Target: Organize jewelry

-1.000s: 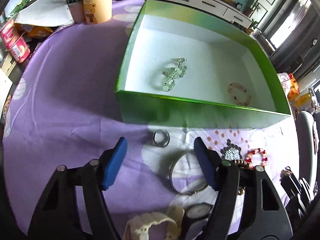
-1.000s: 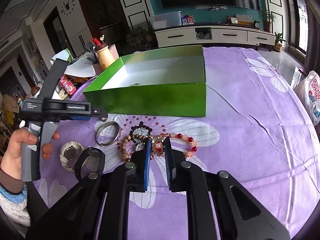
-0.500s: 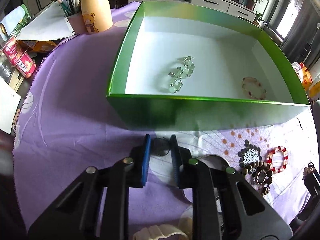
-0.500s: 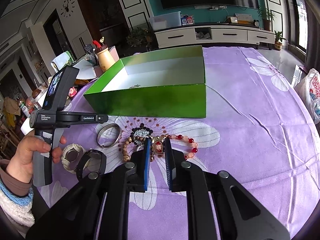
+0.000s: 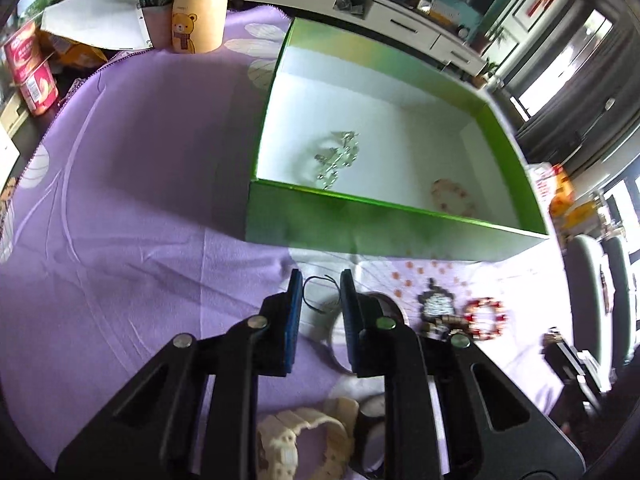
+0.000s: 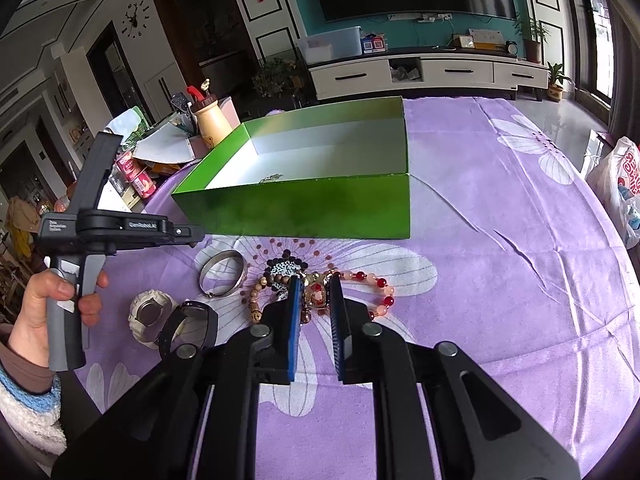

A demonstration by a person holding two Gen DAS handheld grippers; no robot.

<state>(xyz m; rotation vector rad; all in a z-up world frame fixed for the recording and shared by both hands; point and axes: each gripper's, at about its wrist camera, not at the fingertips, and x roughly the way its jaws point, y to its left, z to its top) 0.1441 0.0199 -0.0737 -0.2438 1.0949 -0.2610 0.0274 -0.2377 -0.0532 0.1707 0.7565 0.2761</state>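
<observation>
My left gripper is shut on a thin dark ring and holds it above the purple cloth, just in front of the green box. The box holds a silver-green bracelet and a pink bead bracelet. My right gripper is nearly shut, low over a pile of bead bracelets; whether it grips one I cannot tell. A silver bangle, a cream watch and a black watch lie on the cloth. The left gripper also shows in the right wrist view.
A tan bear bottle, a pen cup, papers and red cans stand at the table's far left. A plastic bag is off the right edge. The purple flowered cloth covers the table.
My left gripper closed on the thin ring, lifted it off the cloth and shifted left. My right gripper has stayed over the bead pile.
</observation>
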